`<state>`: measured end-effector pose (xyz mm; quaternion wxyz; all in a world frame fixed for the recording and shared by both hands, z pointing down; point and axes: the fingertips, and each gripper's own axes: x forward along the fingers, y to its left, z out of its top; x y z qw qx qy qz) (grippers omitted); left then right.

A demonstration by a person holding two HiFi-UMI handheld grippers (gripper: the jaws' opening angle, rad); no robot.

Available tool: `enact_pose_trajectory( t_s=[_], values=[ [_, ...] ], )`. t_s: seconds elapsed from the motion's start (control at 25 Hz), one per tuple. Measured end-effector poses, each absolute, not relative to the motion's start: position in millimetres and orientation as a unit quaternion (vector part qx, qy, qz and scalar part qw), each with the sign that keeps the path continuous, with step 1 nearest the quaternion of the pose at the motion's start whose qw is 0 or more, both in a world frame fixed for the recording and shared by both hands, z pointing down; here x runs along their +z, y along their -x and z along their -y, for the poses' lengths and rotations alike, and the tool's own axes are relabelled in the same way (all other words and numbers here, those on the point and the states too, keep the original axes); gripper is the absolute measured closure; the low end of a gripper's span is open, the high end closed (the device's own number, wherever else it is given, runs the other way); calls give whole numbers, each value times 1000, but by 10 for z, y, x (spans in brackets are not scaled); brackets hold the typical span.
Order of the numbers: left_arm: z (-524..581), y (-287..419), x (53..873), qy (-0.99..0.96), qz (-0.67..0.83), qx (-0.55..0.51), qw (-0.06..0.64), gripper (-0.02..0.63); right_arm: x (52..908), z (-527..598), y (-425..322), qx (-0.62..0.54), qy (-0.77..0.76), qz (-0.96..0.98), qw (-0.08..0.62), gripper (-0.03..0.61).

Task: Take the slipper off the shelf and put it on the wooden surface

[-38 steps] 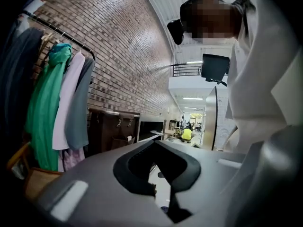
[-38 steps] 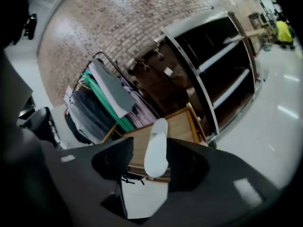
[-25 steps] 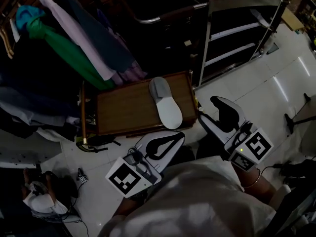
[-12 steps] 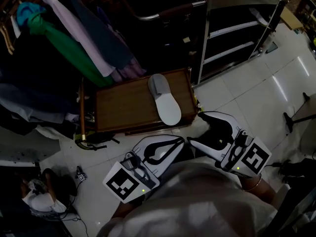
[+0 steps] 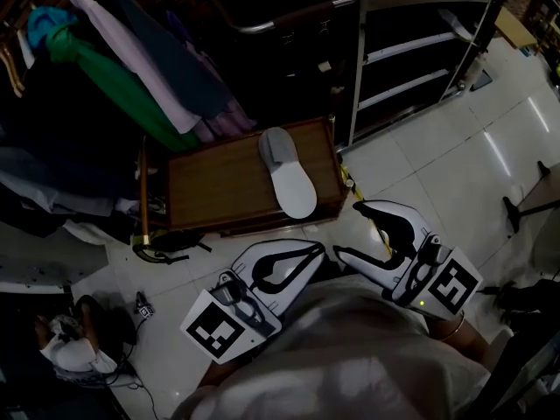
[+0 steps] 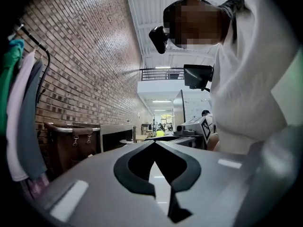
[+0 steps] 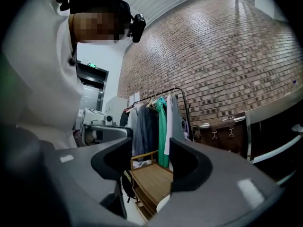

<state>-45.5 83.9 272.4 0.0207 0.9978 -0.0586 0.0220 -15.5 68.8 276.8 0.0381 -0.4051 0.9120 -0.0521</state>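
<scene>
A grey-white slipper (image 5: 289, 175) lies flat on the low wooden surface (image 5: 214, 191), near its right end, and no gripper touches it. My left gripper (image 5: 322, 249) hovers over the floor tiles in front of the wood; in the left gripper view its jaws (image 6: 154, 145) meet at the tips with nothing between them. To its right my right gripper (image 5: 346, 228) stands open and empty. In the right gripper view the right gripper (image 7: 150, 162) frames the wooden surface (image 7: 150, 175), with a pale edge of the slipper (image 7: 164, 202) just above the lower finger.
A black metal shelf rack (image 5: 418, 55) with bare shelves stands behind and right of the wood. Hanging clothes (image 5: 114, 68) fill the left side, and a dark trunk (image 5: 280, 33) sits behind. Cables and a bag (image 5: 66, 339) lie on the floor at lower left.
My right gripper has drawn left and toward my body, ending close beside the left one. The slipper and the left gripper have stayed where they were.
</scene>
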Motion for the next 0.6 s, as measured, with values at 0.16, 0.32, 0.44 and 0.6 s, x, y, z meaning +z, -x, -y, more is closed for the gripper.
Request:
enact_pose_trajectory(
  t_s=[0.16,0.32,0.44,0.6],
  values=[
    [-833,431,2652,-997,76,19,22,615,2741,-747,88,-56,400,-914,42,344],
    [-944,301,2591,-996,83,21,16,615,2722,-906,-76,-57,402,-913,35,344],
    [-1119,103,2647,-996,80,19,23,615,2769,-1130,-274,-63,409,-910,27,344],
    [-1437,-268,2710,-995,88,8,46,615,2849,-1505,-640,-77,419,-904,19,347]
  ],
)
